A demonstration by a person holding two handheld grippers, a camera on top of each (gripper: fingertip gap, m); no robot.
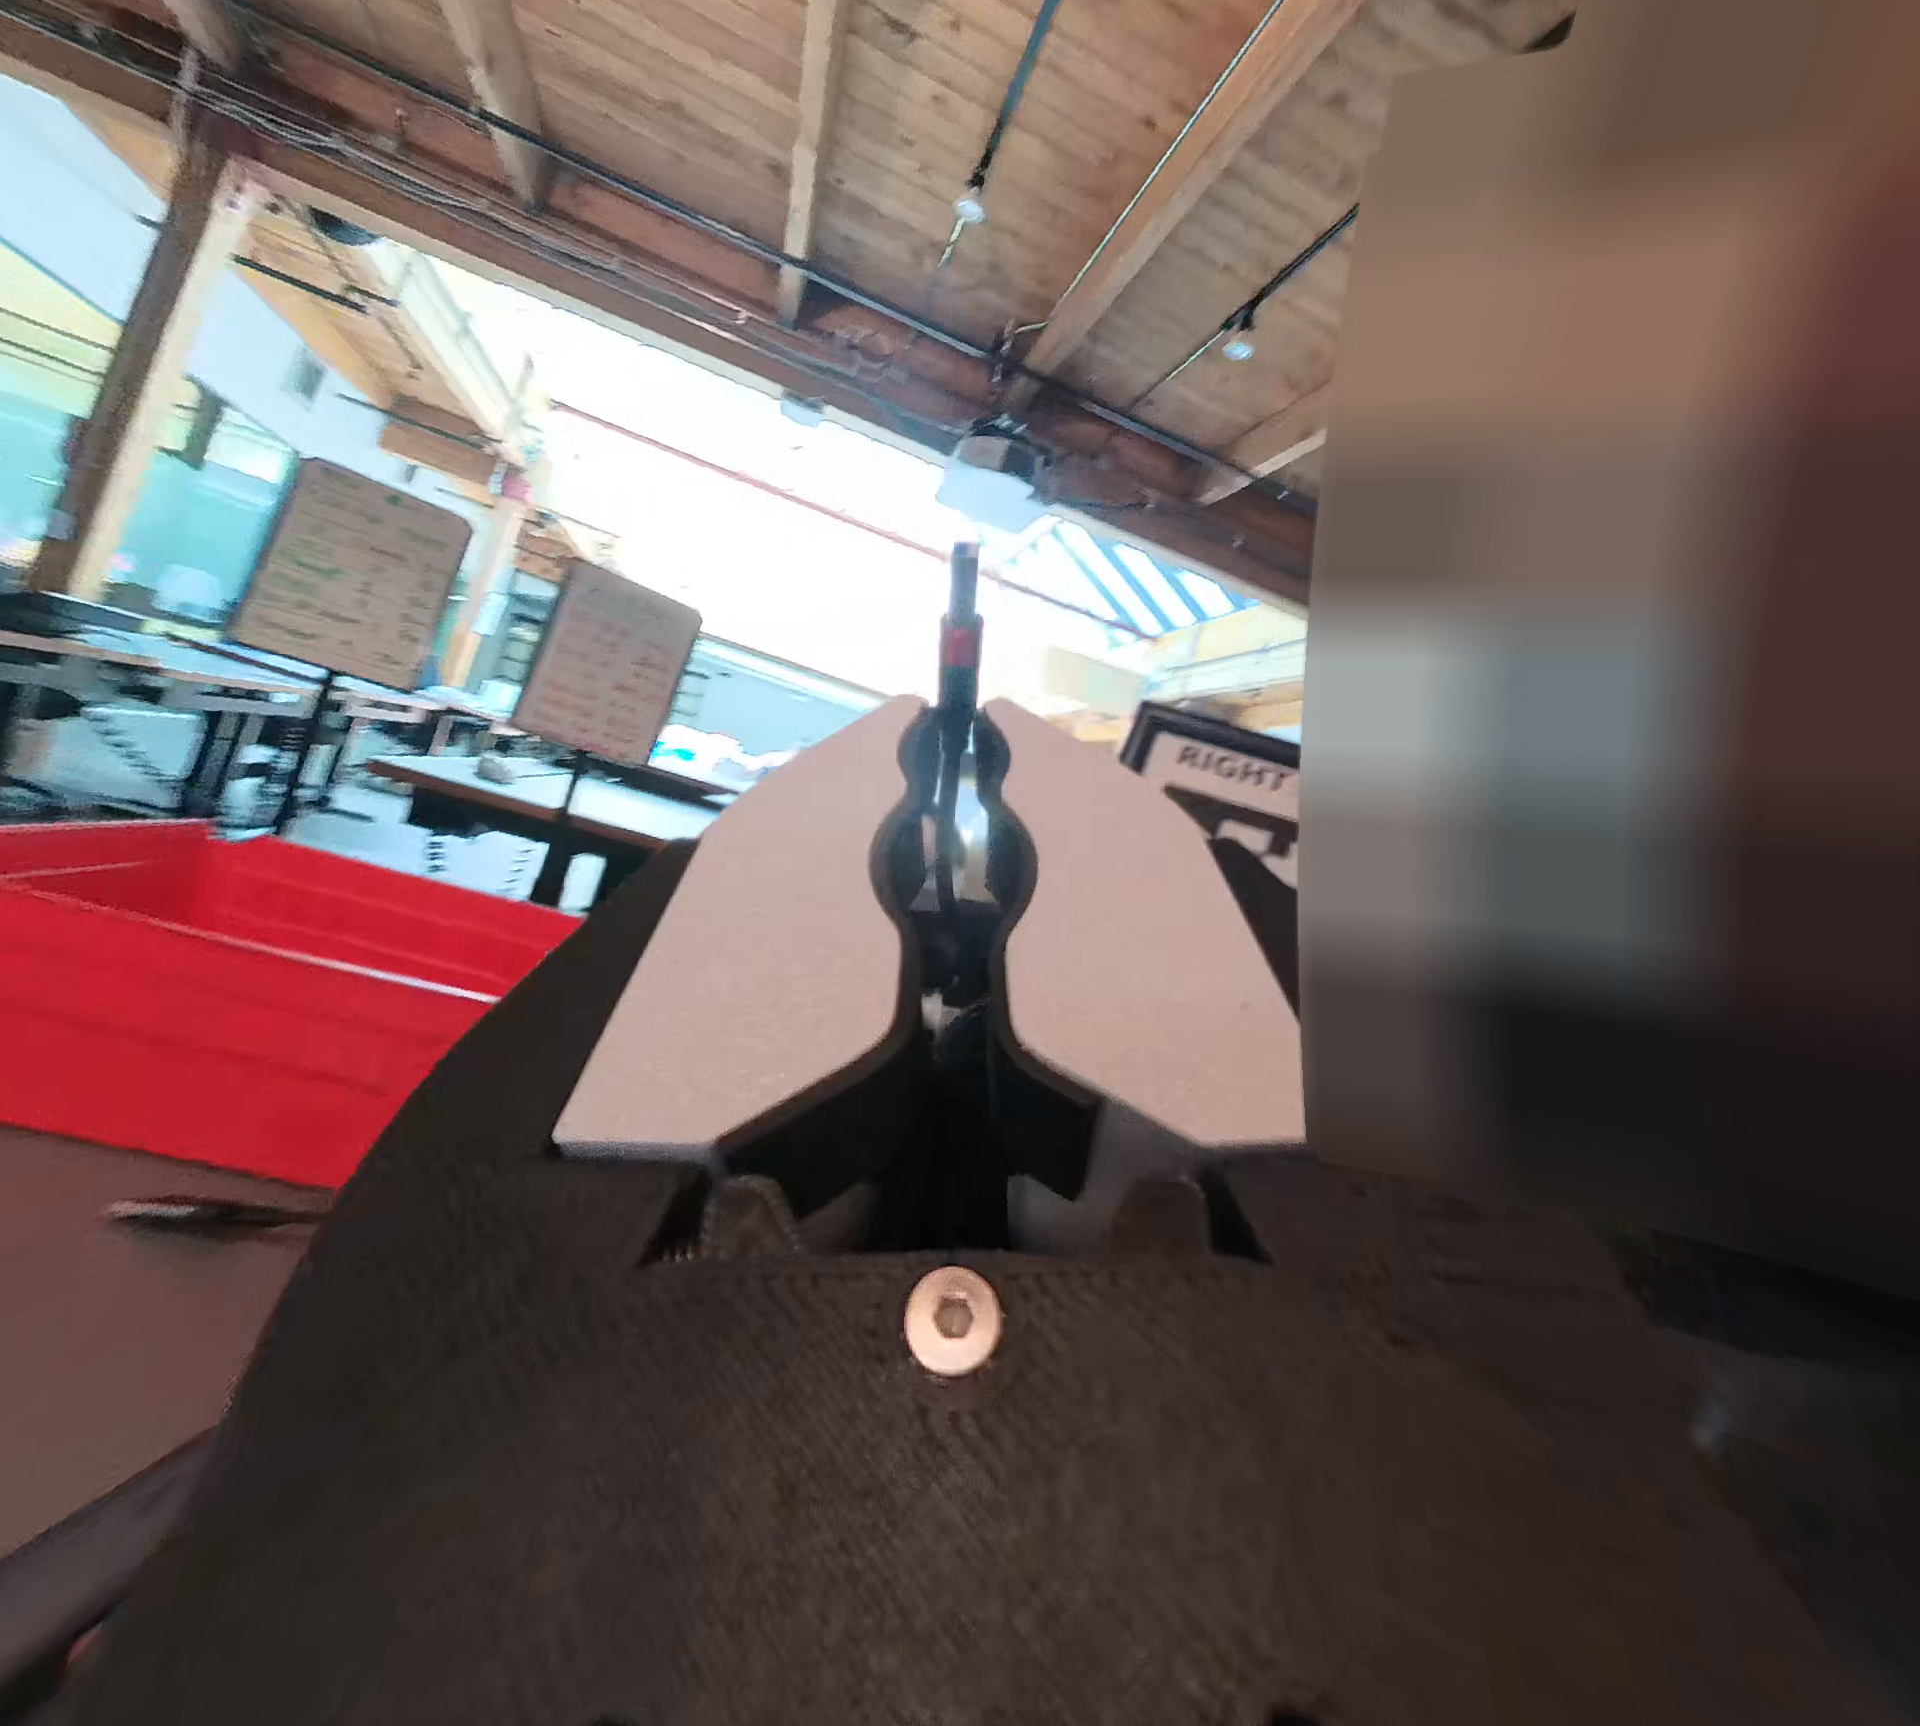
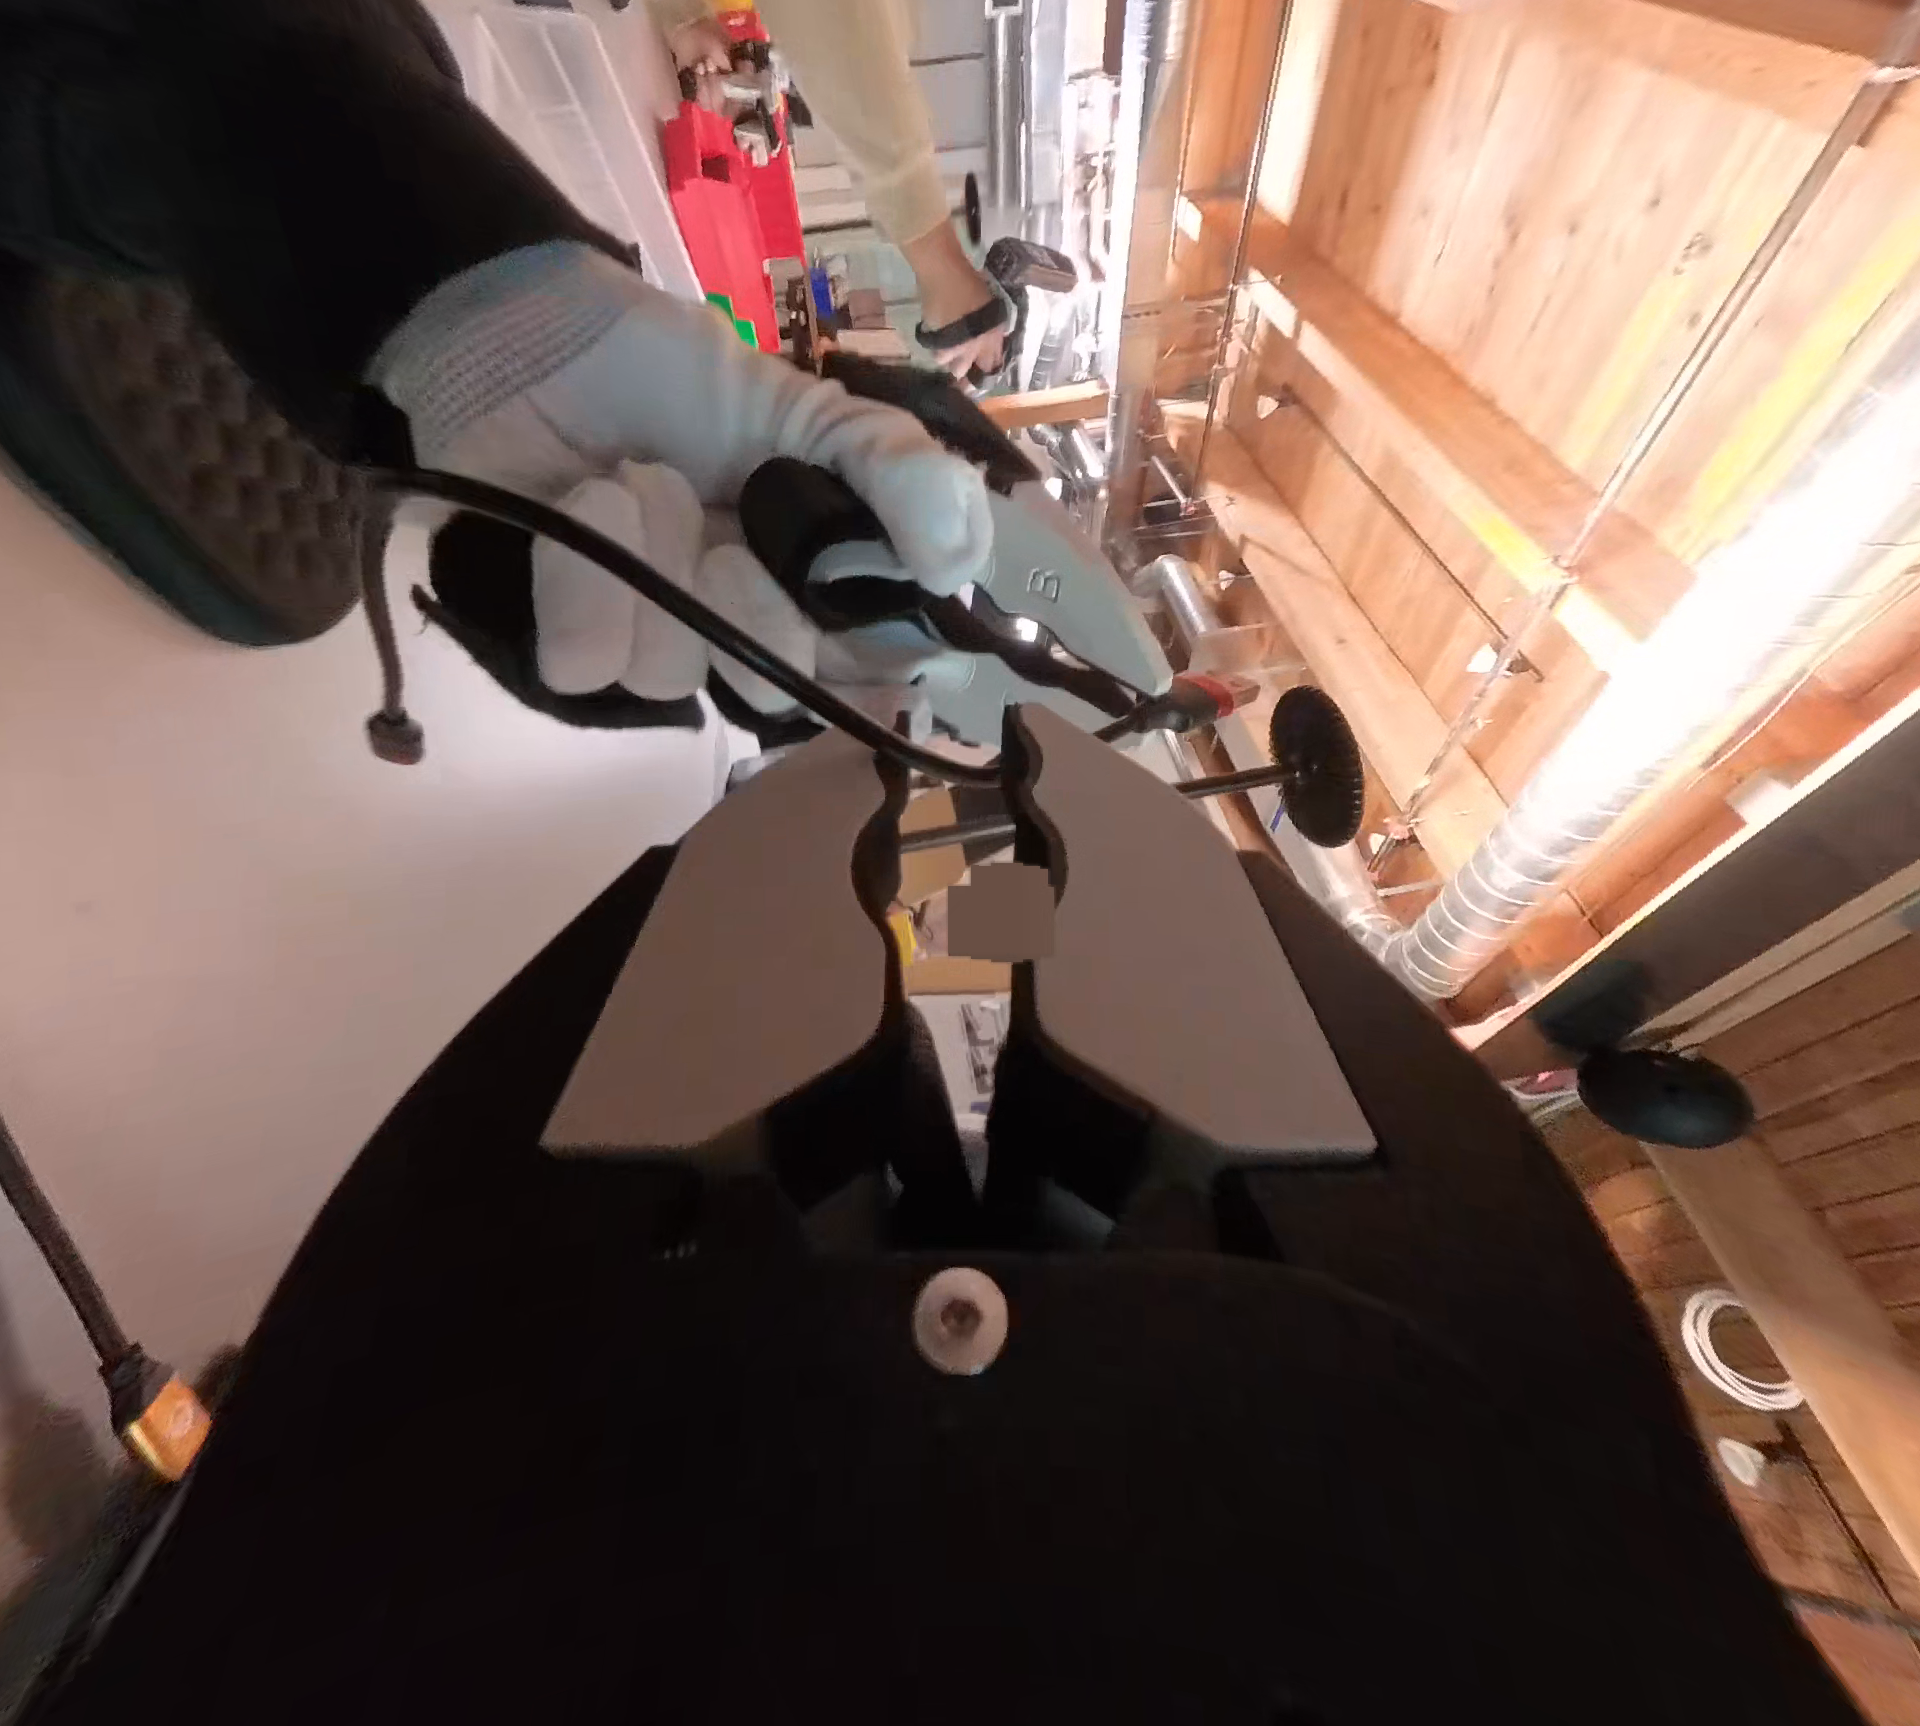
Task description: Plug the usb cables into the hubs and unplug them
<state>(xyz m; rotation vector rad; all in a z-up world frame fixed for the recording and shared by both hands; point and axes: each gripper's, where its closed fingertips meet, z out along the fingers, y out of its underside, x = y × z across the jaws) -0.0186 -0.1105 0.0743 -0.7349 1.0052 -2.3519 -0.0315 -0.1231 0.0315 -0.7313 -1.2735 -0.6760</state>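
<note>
Cable (image 1: 958, 637) is seen clamped between the closed fingers of the left tongs (image 1: 954, 715), its black plug with a red collar standing straight up past the tips toward the timber ceiling (image 1: 935, 66). In the right wrist view the same left tongs (image 2: 1138, 700) are gripped by a gloved hand (image 2: 665, 471), and the black cable (image 2: 644, 585) is shown trailing back from them in a curve across the white bench (image 2: 187, 845) — the red-collared plug (image 2: 1205, 694) juts out beyond their tips. The right tongs (image 2: 951, 741) are held just beside that cable, their fingers parted by a narrow gap, and nothing is gripped between them. A red bin (image 1: 208, 980) is visible at the left of the left wrist view. No hub can be made out in either view.
</note>
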